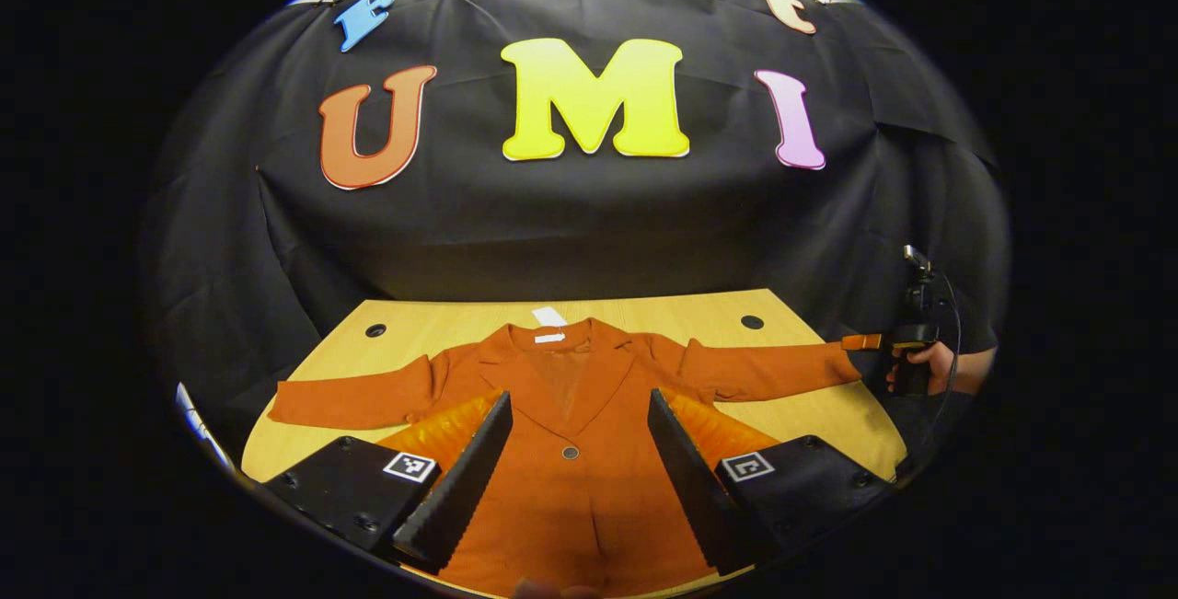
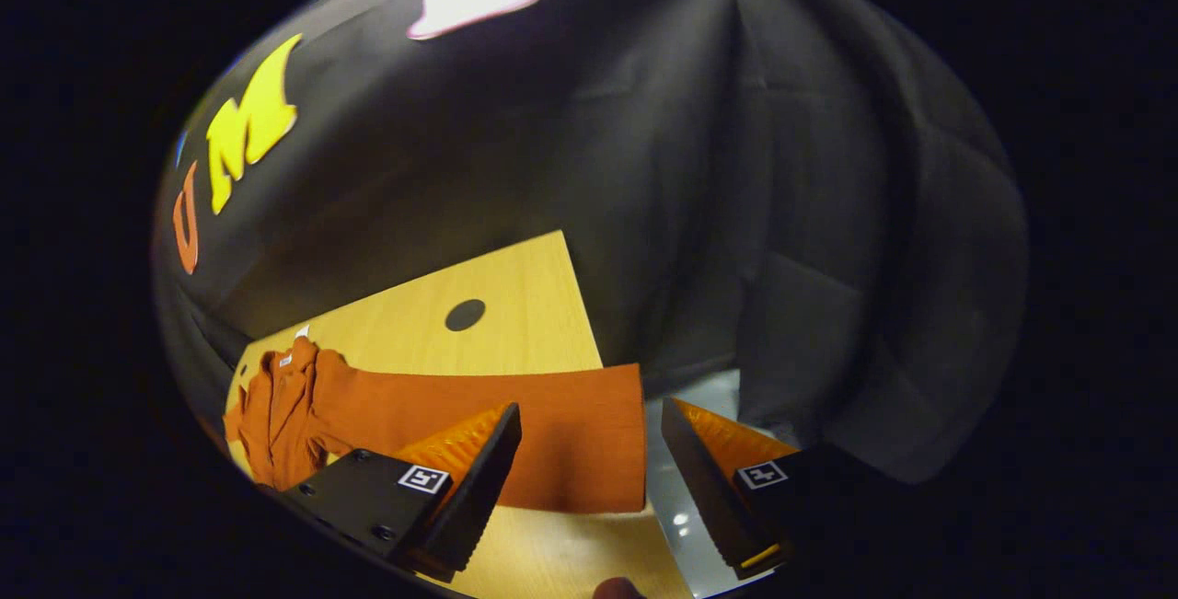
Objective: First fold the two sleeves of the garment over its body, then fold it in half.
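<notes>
An orange jacket (image 1: 571,479) lies face up on the wooden table (image 1: 828,415), with both sleeves spread out to the sides. My left gripper (image 1: 578,401) is open above the jacket's front, a finger on either side of the button, holding nothing. A hand holds my right gripper (image 1: 906,341) at the end of the right sleeve (image 1: 773,369). In the right gripper view that sleeve (image 2: 515,415) runs across the table (image 2: 515,323) and its cuff (image 2: 617,438) reaches the table's edge. My right gripper (image 2: 589,410) is open, with the cuff between its spread fingers and neither pressing on it.
The black cloth wall stands close behind and beside the table. The tabletop has round cable holes (image 1: 375,330) (image 1: 752,321) (image 2: 465,315) near the back. A white tag (image 1: 549,316) lies at the collar. Shiny grey floor (image 2: 686,512) shows past the table's right edge.
</notes>
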